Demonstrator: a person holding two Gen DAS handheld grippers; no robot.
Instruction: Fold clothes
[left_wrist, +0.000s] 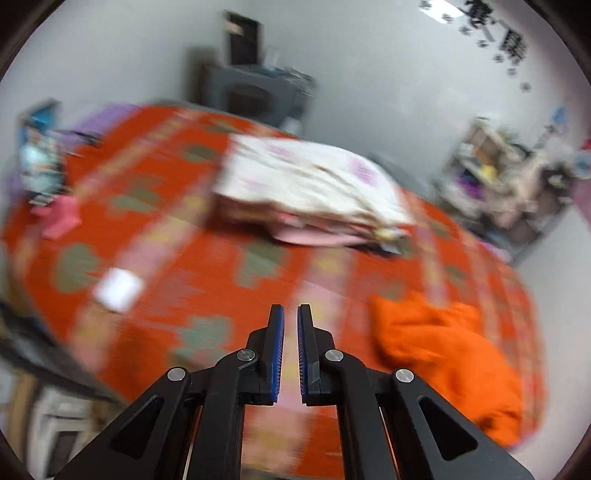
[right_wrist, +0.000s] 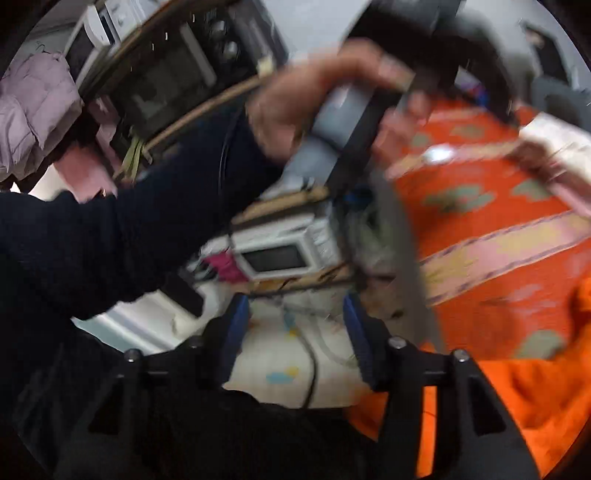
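Left claw (left_wrist: 290, 314) nearly closed, empty, orange garment (left_wrist: 443, 354) beside, no legible writing

Home bedroom: patterned orange bedspread (left_wrist: 177, 236), folded laundry pile (left_wrist: 310, 192), microwave (right_wrist: 284, 251).

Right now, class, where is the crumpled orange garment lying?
In the left wrist view the orange garment lies at lower right on the red patterned bedspread, right of the left gripper and nearer than the folded pile.
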